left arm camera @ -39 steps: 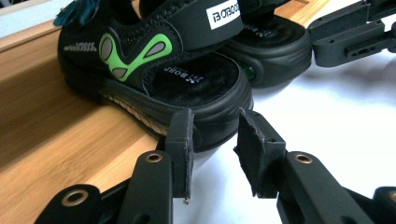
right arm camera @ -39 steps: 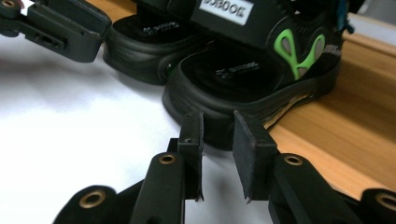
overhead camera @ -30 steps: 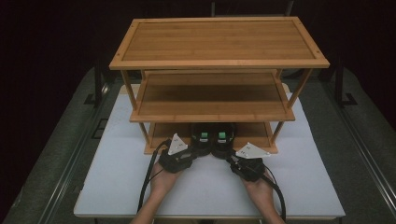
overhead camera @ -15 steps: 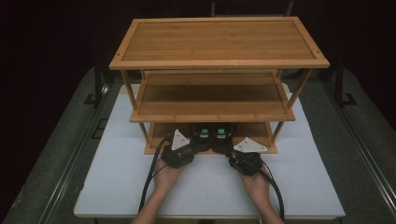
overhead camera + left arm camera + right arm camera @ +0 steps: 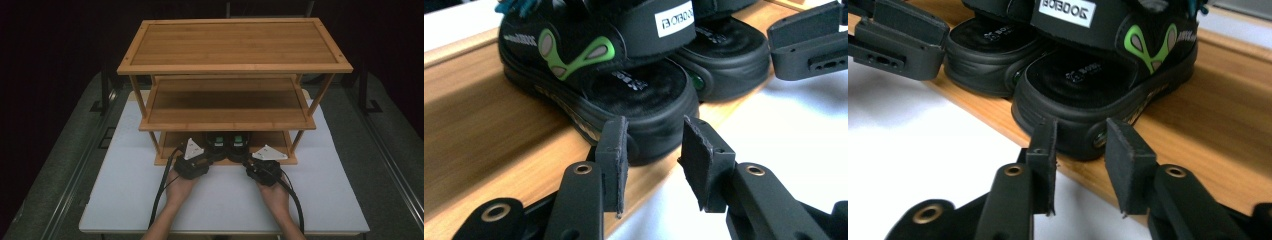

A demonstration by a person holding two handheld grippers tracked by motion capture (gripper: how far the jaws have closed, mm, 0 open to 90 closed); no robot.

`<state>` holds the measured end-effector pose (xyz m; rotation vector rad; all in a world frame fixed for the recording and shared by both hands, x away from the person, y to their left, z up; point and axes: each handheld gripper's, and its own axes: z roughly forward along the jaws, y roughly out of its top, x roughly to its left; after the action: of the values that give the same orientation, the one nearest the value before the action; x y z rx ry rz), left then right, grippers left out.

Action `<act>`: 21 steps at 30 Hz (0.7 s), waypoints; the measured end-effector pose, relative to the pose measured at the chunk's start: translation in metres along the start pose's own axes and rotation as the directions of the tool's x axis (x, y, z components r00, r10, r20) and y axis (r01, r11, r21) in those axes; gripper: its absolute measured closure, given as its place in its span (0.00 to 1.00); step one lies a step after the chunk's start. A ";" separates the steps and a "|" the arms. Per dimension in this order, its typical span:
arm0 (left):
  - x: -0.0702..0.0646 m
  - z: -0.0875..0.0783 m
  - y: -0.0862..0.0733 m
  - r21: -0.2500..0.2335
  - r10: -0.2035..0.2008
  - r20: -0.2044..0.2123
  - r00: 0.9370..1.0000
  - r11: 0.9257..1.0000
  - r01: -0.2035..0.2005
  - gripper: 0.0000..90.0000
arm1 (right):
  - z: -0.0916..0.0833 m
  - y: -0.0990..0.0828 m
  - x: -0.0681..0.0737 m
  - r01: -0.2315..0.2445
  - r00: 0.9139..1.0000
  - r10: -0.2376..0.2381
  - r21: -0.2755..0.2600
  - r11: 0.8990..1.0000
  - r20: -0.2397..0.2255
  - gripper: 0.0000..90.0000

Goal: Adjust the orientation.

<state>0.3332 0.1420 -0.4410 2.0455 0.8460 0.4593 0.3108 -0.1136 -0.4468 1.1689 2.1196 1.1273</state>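
Two black sandals with green marks stand side by side on the lowest tier of a bamboo rack [image 5: 235,42], heels at its front edge. The left sandal [image 5: 216,142] [image 5: 624,75] has its heel in the gap of my left gripper [image 5: 206,156] [image 5: 651,150]. The pads stand just off the heel, and the jaws have just been opening. The right sandal [image 5: 238,142] [image 5: 1098,75] lies the same way before my right gripper [image 5: 248,161] [image 5: 1080,152], whose jaws have also just been opening and do not press on the heel.
The rack stands on a white table [image 5: 125,190] and has two bare tiers above. Its middle tier [image 5: 225,107] overhangs the sandals and the gripper tips. Each gripper's cable trails back over the table toward the near edge.
Both hands and the sandals have crept a little toward the rack, so the sandals sit slightly deeper under the middle tier.
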 end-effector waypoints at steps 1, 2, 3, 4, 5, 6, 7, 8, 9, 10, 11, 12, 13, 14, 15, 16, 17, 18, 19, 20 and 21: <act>0.000 -0.001 0.000 0.001 0.002 0.003 1.000 1.000 -0.002 0.69 | -0.001 0.000 -0.001 -0.003 1.000 0.003 0.004 1.000 -0.007 0.71; 0.000 -0.002 -0.001 0.004 0.007 0.007 1.000 1.000 -0.007 0.69 | -0.001 -0.001 -0.002 -0.004 1.000 0.004 0.008 1.000 -0.015 0.70; 0.000 -0.003 -0.001 0.001 0.004 0.008 1.000 1.000 -0.004 0.69 | -0.002 -0.001 -0.003 -0.005 1.000 0.006 0.011 1.000 -0.027 0.69; 0.000 -0.004 -0.002 -0.001 0.004 0.008 1.000 1.000 -0.004 0.68 | -0.003 -0.002 -0.003 -0.003 1.000 0.003 0.014 1.000 -0.029 0.68; 0.000 -0.005 -0.002 0.005 0.006 0.011 1.000 1.000 -0.006 0.67 | -0.005 -0.003 -0.004 -0.005 0.999 0.005 0.016 1.000 -0.034 0.67; 0.000 -0.006 -0.002 0.006 0.004 0.017 1.000 1.000 -0.004 0.66 | -0.005 -0.003 -0.004 -0.010 0.999 0.011 0.016 1.000 -0.041 0.66; 0.000 -0.007 -0.002 0.004 0.004 0.017 1.000 1.000 -0.004 0.66 | -0.007 -0.004 -0.006 -0.016 0.999 0.017 0.018 1.000 -0.052 0.65; 0.000 -0.008 -0.002 0.007 0.004 0.023 1.000 1.000 -0.004 0.65 | -0.008 -0.005 -0.006 -0.018 0.998 0.019 0.020 1.000 -0.053 0.64; 0.000 -0.009 -0.003 0.005 -0.002 0.025 1.000 1.000 0.002 0.65 | -0.009 -0.005 -0.008 -0.018 0.998 0.019 0.020 1.000 -0.058 0.63; 0.000 -0.010 -0.003 -0.003 -0.009 0.028 1.000 1.000 0.009 0.64 | -0.010 -0.006 -0.009 -0.022 0.998 0.023 0.020 1.000 -0.066 0.61; 0.000 -0.011 -0.003 -0.005 -0.013 0.030 0.999 1.000 0.013 0.64 | -0.012 -0.006 -0.010 -0.021 0.997 0.023 0.025 0.999 -0.073 0.60; -0.001 -0.012 -0.004 -0.007 -0.015 0.035 0.999 1.000 0.016 0.63 | -0.012 -0.006 -0.011 -0.019 0.997 0.021 0.028 0.999 -0.071 0.59; -0.001 -0.013 -0.004 -0.006 -0.015 0.039 0.999 1.000 0.015 0.63 | -0.014 -0.006 -0.012 -0.019 0.997 0.021 0.031 0.999 -0.075 0.58; -0.002 -0.014 -0.003 -0.005 -0.012 0.041 0.999 1.000 0.013 0.62 | -0.015 -0.007 -0.013 -0.017 0.996 0.019 0.034 0.999 -0.082 0.57; -0.003 -0.014 -0.003 -0.008 -0.011 0.041 0.999 1.000 0.011 0.61 | -0.016 -0.007 -0.014 -0.017 0.996 0.020 0.040 0.999 -0.082 0.56; -0.003 -0.015 -0.003 -0.009 -0.008 0.043 0.999 1.000 0.009 0.61 | -0.017 -0.007 -0.014 -0.018 0.996 0.021 0.041 0.999 -0.083 0.56; -0.004 -0.016 -0.003 -0.008 -0.005 0.045 0.999 1.000 0.005 0.61 | -0.018 -0.007 -0.015 -0.017 0.996 0.021 0.042 0.999 -0.090 0.55; -0.004 -0.017 -0.002 -0.010 -0.002 0.047 0.999 1.000 0.003 0.60 | -0.019 -0.007 -0.016 -0.019 0.995 0.024 0.047 0.999 -0.094 0.54; -0.004 -0.018 -0.002 -0.007 0.002 0.046 0.999 1.000 -0.001 0.60 | -0.020 -0.008 -0.016 -0.020 0.995 0.024 0.049 0.999 -0.094 0.54; -0.004 -0.018 -0.002 -0.005 0.004 0.048 0.999 1.000 -0.004 0.60 | -0.021 -0.008 -0.017 -0.022 0.995 0.026 0.047 0.999 -0.097 0.54; -0.004 -0.019 -0.002 -0.004 0.006 0.051 0.999 1.000 -0.006 0.60 | -0.022 -0.008 -0.018 -0.024 0.994 0.029 0.047 0.999 -0.103 0.53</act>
<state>0.3180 0.1508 -0.4319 2.0478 0.8081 0.4102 0.3012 -0.1407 -0.4414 1.1864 2.2248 1.1804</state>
